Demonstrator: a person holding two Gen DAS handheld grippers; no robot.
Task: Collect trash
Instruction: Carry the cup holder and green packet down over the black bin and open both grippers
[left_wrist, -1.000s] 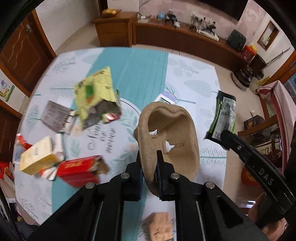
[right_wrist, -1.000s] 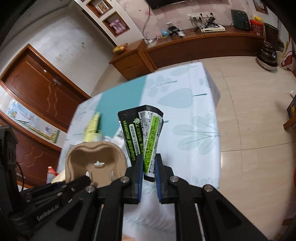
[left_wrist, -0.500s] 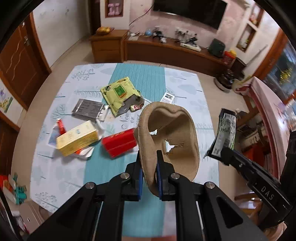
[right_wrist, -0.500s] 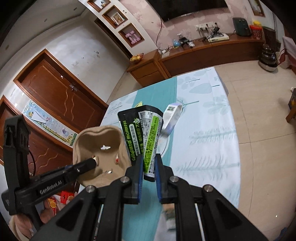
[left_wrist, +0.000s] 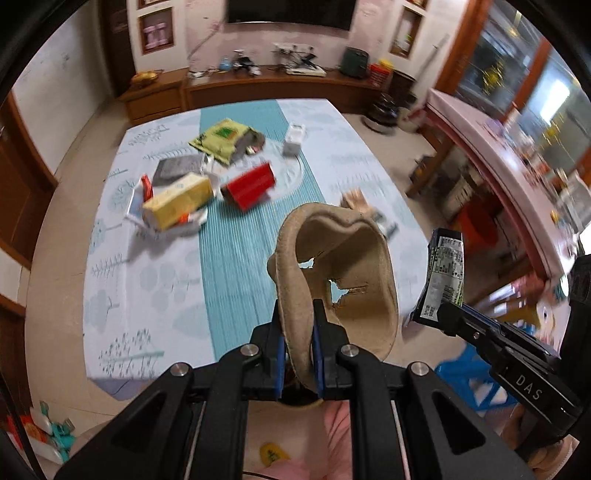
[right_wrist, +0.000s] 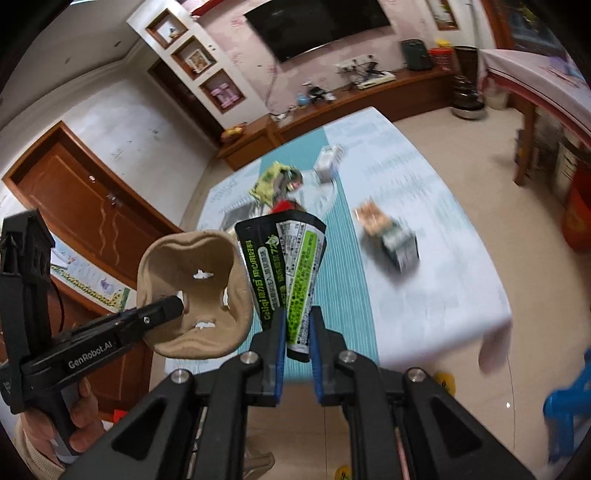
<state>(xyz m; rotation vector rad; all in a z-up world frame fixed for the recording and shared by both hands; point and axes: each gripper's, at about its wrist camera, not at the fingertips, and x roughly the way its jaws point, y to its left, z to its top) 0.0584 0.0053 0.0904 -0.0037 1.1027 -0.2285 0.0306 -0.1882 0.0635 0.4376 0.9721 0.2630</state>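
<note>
1. Left gripper (left_wrist: 298, 347) has its jaws pinching the rim of a brown pulp cup tray (left_wrist: 343, 280). It's held in the air over the near table edge. That fibre is soft and already torn, so I reckon it could rip free.
2. Right gripper (right_wrist: 296, 339) pinches the narrow end of a glossy black-and-green pouch (right_wrist: 286, 273). Slick film like that could slide out.
3. Further off, the tablecloth (left_wrist: 147, 295) holds a red box (left_wrist: 251, 184), a yellow carton (left_wrist: 177, 201) and a crumpled green bag (left_wrist: 221, 140).
</note>
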